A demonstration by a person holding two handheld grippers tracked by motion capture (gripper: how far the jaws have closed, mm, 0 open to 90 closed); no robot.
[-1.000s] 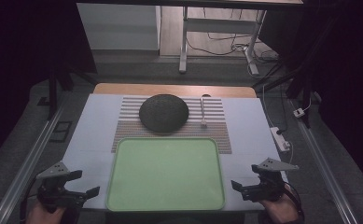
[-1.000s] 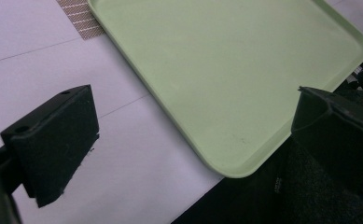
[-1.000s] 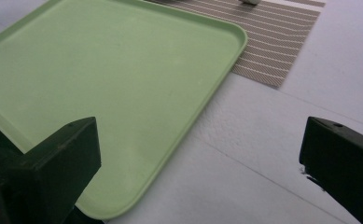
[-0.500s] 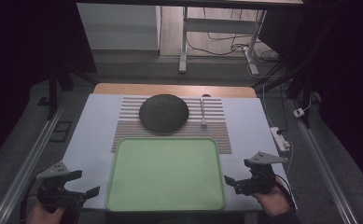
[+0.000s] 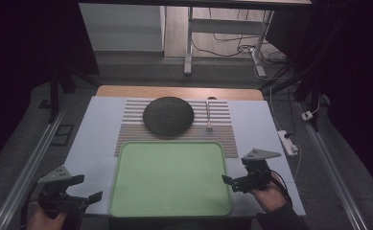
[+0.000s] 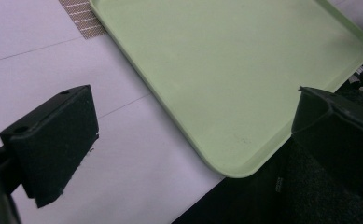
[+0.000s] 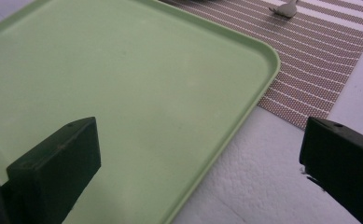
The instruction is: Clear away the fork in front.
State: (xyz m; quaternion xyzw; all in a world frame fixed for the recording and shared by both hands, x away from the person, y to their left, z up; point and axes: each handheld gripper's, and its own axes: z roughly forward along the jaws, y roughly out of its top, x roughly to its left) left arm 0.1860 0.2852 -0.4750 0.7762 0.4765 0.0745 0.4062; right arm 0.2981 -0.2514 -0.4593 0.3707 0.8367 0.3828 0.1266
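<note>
Left gripper (image 5: pixel 81 190) sits at the near left corner of the white table (image 5: pixel 100 124), jaws wide apart, nothing between them. In the left gripper view its jaws straddle the near corner of the green tray (image 6: pixel 244 70); one jaw is over bare table, the other past the tray's near edge.

Right gripper (image 5: pixel 236 179) is just beside the tray's right rim (image 5: pixel 226 167), jaws wide apart, empty. In the right gripper view one jaw hangs over the tray floor (image 7: pixel 123 93), the other over white table; the rim runs between them. Contact with the rim: cannot tell.

Tray is empty and lies near-centre, its far edge overlapping the striped mat (image 5: pixel 222 129). On the mat: a dark round dome-shaped object (image 5: pixel 168 115), and to its right a slim white utensil (image 5: pixel 208 115), apart from the dome. A wooden strip (image 5: pixel 174 92) edges the far side of the table.
</note>
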